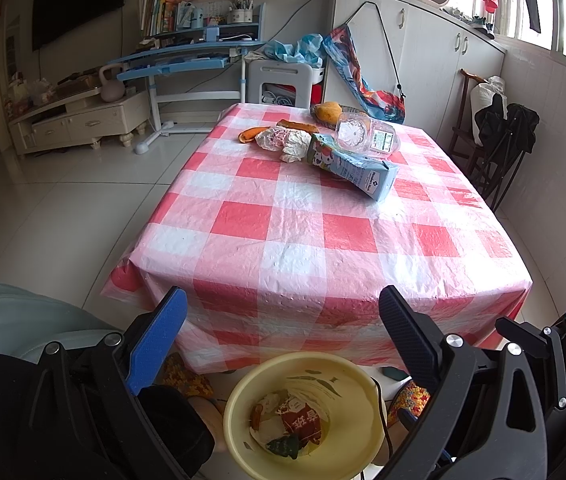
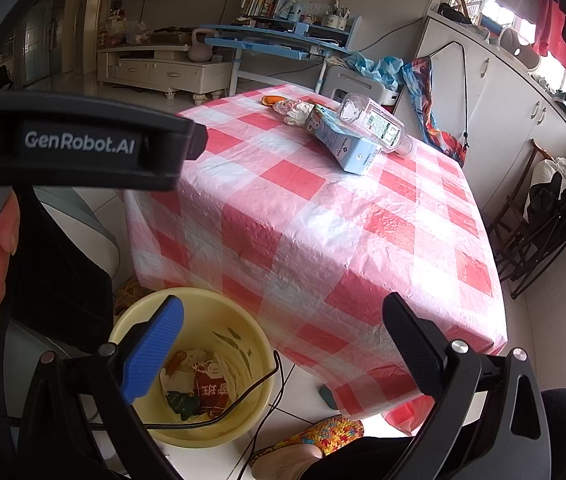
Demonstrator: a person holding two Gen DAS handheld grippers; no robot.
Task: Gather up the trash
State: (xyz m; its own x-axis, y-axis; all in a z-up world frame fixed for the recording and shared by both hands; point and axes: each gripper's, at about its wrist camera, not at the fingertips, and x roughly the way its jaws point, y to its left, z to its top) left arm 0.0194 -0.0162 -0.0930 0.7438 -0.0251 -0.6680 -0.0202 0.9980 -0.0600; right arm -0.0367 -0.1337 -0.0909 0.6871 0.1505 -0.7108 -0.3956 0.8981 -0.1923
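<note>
Both your grippers, left gripper (image 1: pixel 279 324) and right gripper (image 2: pixel 283 332), hang released above the yellow bin (image 1: pixel 239 408).
Milk carton (image 1: pixel 353 166) lies at one o'clock on the checked table (image 1: pixel 283 240), long axis running ten-to-four.

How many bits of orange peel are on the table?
2: one orange peel left of the crumpled wrapper, another peel behind it. More may hide behind the clear bottle.

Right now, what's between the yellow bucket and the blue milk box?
Only bare checkered tablecloth. The left wrist view shows nothing lying between the yellow bucket on the floor and the milk box.
</note>
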